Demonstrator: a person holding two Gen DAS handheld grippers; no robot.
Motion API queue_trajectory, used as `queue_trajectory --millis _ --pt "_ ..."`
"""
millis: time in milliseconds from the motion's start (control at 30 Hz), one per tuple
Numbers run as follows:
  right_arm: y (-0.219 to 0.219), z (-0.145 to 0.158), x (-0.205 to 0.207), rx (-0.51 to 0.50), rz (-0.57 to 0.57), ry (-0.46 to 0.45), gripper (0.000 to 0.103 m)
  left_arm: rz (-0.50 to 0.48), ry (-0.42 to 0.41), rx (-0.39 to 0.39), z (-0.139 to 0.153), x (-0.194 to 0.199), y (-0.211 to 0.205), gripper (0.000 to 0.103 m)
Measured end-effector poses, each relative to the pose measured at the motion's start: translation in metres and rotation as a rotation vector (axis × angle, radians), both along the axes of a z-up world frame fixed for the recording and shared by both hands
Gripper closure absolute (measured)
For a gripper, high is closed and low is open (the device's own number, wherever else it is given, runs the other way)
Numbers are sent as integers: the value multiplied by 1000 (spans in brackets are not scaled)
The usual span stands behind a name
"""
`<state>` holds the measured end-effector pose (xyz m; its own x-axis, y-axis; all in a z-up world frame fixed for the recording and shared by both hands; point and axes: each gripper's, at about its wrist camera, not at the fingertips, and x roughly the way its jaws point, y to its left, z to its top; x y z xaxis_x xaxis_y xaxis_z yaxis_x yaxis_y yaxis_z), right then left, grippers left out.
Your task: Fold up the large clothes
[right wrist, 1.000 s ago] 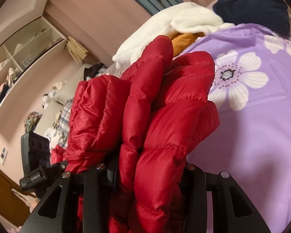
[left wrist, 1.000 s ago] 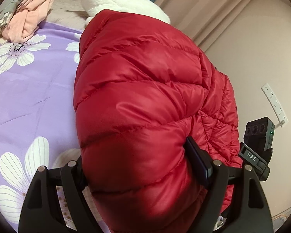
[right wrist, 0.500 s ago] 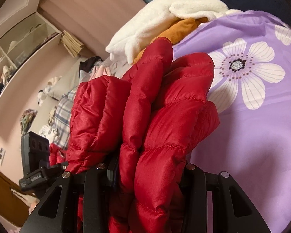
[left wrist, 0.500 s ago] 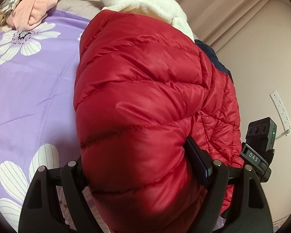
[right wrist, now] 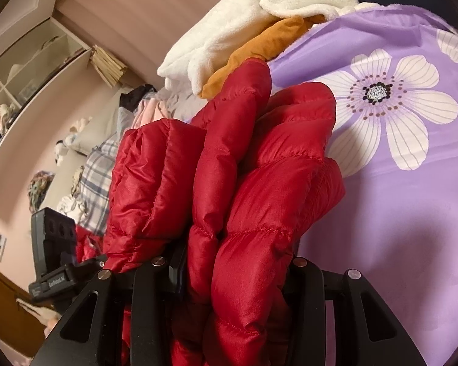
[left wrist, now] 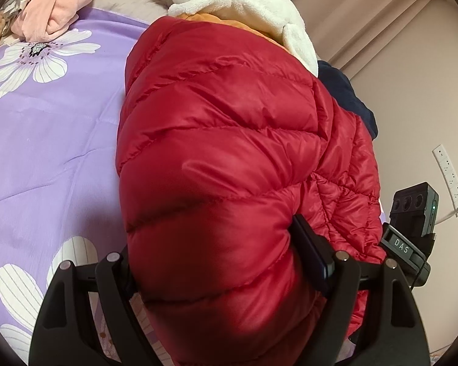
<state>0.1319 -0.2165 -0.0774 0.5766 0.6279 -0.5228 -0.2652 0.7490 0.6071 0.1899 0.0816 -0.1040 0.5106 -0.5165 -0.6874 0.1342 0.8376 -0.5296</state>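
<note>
- "DAS" in pale letters on a black label strip, right side of the left-wrist view.
- Small white lettering on a black clamp, near left of the right-wrist view, too blurred to read.

Puffer jacket: glossy red, quilted in stitched bands. Bedspread: lilac, printed with large white flowers having dark dotted centres. Fleece garment: cream white. Garment beneath the fleece: mustard orange. Bundled cloth at the far edge of the bed: pale peach. Dark garment: navy. Plaid cloth: grey and white checks. Both hand-held gripper frames: black.
</note>
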Motion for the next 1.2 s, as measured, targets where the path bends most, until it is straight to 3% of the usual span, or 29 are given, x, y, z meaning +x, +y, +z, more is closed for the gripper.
queue_trajectory --millis 1200 --pt "10 -9 3 -21 -43 61 58 8 6 43 1 1 -8 18"
